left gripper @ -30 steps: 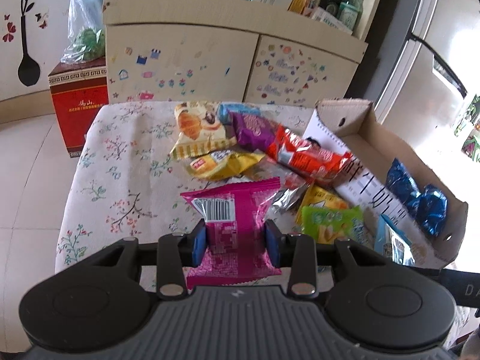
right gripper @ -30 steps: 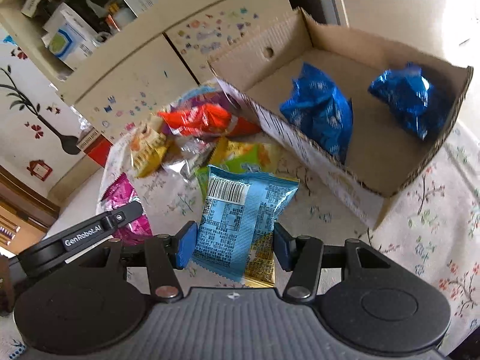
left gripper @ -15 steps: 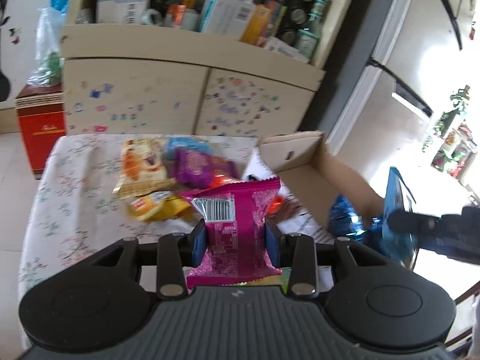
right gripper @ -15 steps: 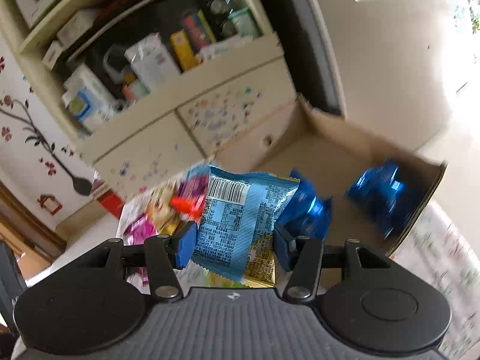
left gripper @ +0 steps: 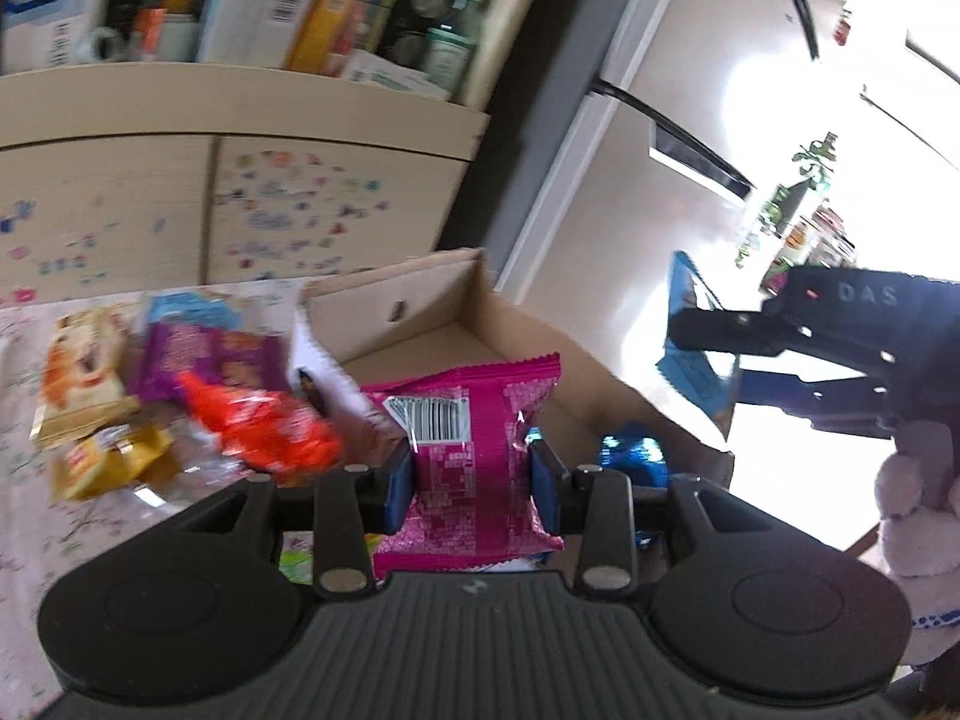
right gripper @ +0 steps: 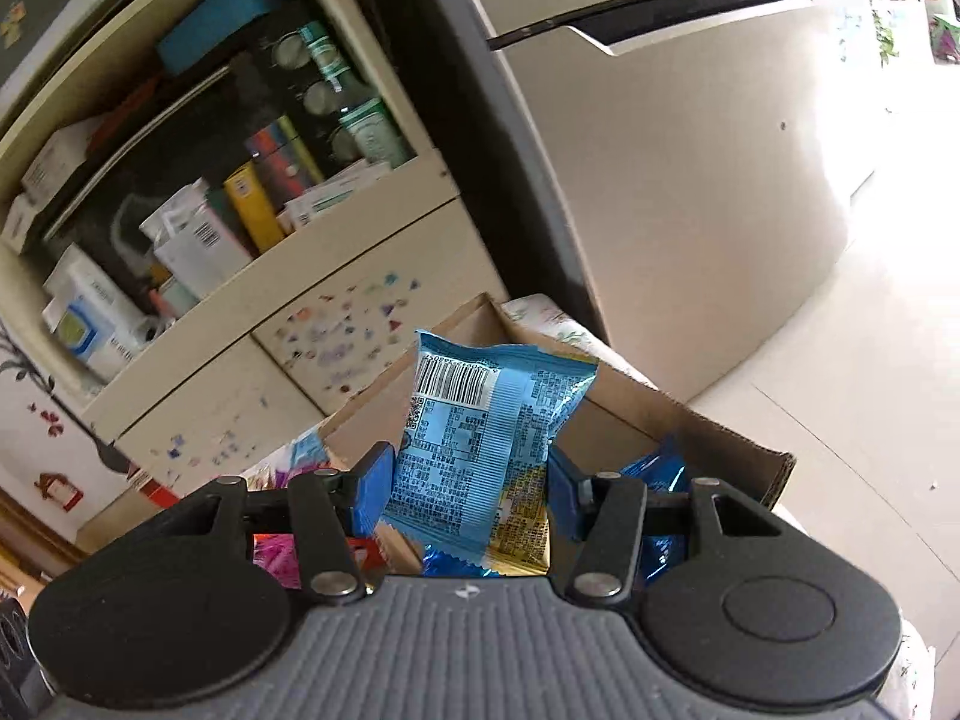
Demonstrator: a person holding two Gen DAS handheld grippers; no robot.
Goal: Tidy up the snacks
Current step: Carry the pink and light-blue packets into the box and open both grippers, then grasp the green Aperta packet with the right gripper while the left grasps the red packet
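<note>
Both grippers lifted off the desk since a second ago — left gripper (left gripper: 471,477) fingers clamp the pink packet (left gripper: 474,462), right gripper (right gripper: 468,483) fingers the light-blue packet (right gripper: 480,444), both now above the cardboard box (left gripper: 444,324). Drop looks next.

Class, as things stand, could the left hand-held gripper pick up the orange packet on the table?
Probably not yet: the left hand-held gripper is already shut on a pink packet, so its fingers are full. The orange packet lies uncovered left of the box.
</note>
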